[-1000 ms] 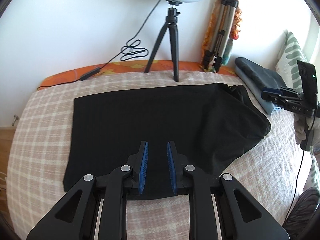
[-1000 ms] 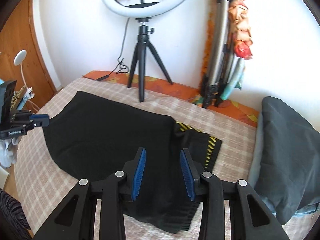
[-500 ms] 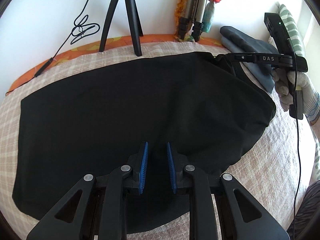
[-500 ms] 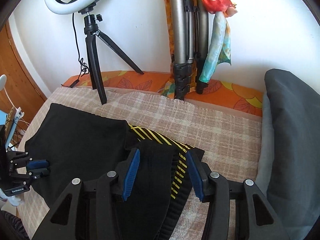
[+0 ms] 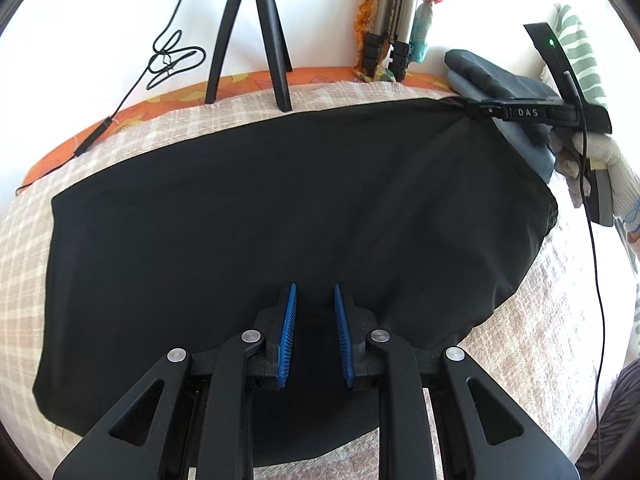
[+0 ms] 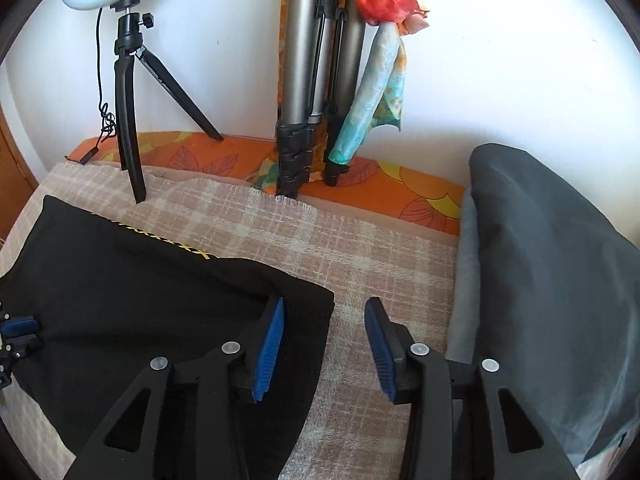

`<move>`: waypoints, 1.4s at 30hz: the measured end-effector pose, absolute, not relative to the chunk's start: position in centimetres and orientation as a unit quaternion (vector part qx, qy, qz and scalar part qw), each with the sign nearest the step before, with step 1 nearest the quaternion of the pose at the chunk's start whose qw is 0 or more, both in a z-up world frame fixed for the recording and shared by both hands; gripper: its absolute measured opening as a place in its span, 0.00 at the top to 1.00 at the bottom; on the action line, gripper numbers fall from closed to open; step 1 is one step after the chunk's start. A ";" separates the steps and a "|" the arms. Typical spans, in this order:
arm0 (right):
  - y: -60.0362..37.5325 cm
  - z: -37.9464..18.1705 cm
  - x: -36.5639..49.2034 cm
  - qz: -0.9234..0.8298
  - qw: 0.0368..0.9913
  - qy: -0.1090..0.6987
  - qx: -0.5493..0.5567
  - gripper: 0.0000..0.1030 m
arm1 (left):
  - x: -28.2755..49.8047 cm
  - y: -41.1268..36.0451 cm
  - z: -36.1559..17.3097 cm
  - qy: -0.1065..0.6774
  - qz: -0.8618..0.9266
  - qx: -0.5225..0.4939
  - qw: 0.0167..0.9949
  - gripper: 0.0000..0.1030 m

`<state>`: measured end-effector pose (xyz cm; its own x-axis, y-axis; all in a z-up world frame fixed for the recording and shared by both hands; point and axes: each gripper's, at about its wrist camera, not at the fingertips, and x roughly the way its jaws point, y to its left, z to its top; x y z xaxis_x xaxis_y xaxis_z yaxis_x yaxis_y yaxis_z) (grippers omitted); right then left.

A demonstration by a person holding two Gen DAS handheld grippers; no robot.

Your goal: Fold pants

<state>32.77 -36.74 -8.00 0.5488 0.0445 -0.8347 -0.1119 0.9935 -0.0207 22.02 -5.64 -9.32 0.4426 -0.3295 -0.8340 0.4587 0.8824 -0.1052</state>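
Black pants (image 5: 280, 208) lie spread flat on the plaid bed cover (image 5: 532, 352). My left gripper (image 5: 315, 312) is open, low over the near edge of the pants, nothing between its blue pads. My right gripper (image 6: 325, 332) is open at the far right corner of the pants (image 6: 160, 296); its left finger rests on the cloth, its right finger over the bare cover. It also shows in the left wrist view (image 5: 476, 110), at the pants' far right corner. A yellow patterned band (image 6: 160, 236) shows along the pants' far edge.
A ring-light tripod (image 5: 248, 36) and a silver tripod (image 6: 308, 92) with scarves stand at the wall. Folded grey clothes (image 6: 552, 280) are stacked on the right. A cable (image 5: 172, 60) hangs on the wall. An orange sheet (image 6: 400, 196) edges the bed.
My right gripper has moved to the pants' far right corner and opened wider. My left gripper has come down closer to the near edge of the pants.
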 end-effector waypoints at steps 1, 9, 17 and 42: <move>-36.7 -7.5 32.0 0.046 0.882 0.468 -0.034 0.58 | 22.0 -5.2 -8.9 0.471 -0.230 0.062 0.849 0.83; -35.6 -4.4 23.0 0.031 0.894 0.448 0.002 0.38 | 19.5 -1.1 -6.6 0.461 -0.219 0.045 0.859 0.83; -35.6 -8.0 19.1 0.048 0.847 0.506 0.156 0.39 | 16.3 -2.2 -8.4 0.500 -0.270 0.068 0.820 0.83; -35.1 -10.2 20.4 0.009 0.843 0.445 0.301 0.74 | 16.7 -7.7 -10.3 0.427 -0.257 0.125 0.858 0.68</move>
